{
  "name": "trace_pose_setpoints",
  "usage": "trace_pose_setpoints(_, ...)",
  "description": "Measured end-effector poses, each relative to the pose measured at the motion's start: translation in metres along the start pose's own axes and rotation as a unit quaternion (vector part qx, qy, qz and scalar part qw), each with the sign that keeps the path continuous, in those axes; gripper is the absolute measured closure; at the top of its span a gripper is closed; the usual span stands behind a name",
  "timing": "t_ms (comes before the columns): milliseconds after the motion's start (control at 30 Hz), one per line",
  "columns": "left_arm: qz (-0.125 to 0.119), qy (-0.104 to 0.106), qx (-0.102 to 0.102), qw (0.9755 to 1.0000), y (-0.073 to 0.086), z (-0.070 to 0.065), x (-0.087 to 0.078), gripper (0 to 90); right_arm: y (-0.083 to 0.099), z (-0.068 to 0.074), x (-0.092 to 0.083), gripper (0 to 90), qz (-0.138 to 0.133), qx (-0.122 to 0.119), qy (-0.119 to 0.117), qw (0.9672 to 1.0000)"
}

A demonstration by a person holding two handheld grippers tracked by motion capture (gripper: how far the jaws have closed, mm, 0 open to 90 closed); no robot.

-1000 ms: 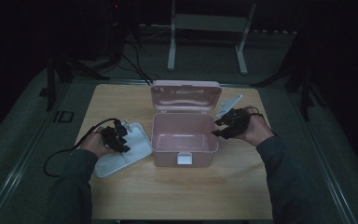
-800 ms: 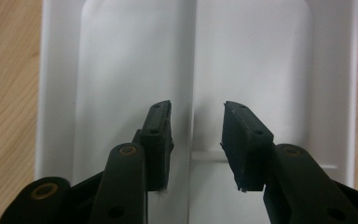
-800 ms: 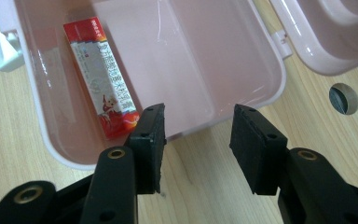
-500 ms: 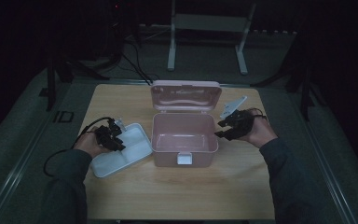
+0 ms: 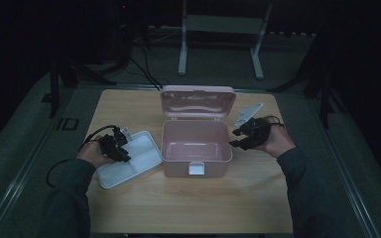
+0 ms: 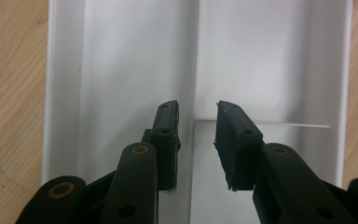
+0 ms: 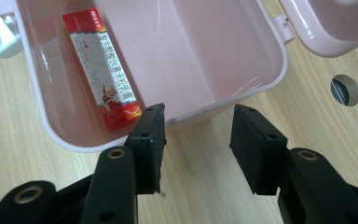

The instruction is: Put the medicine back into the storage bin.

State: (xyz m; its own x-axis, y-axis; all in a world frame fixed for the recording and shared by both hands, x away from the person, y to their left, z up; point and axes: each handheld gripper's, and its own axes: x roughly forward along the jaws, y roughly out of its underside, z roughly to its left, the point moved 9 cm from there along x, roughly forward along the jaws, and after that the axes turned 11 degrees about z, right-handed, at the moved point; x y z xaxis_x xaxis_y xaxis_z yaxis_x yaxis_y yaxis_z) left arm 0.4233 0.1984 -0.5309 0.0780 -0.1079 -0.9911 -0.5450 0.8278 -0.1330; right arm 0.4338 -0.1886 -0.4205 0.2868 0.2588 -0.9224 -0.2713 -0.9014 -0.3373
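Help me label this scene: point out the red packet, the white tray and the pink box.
red packet [image 7: 103, 77], right gripper view, its printed face.
white tray [image 5: 148, 150], high view, its bare floor.
pink box [image 5: 178, 166], high view, its front wall.

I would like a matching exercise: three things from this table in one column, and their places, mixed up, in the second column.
Things:
1. white tray
2. red packet
3. pink lid

Places:
a. inside the pink box
b. standing open behind the box
c. on the table, left of the box

Pairs: 1-c, 2-a, 3-b
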Motion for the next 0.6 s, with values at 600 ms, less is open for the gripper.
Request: trace_pose_setpoints(600,0.013,0.019,0.003,0.9997,0.0072,-0.0009,0.0020,68.4,0.0057,-0.0007,0.0015,54.4,0.002,0.005,-0.003,1.0000)
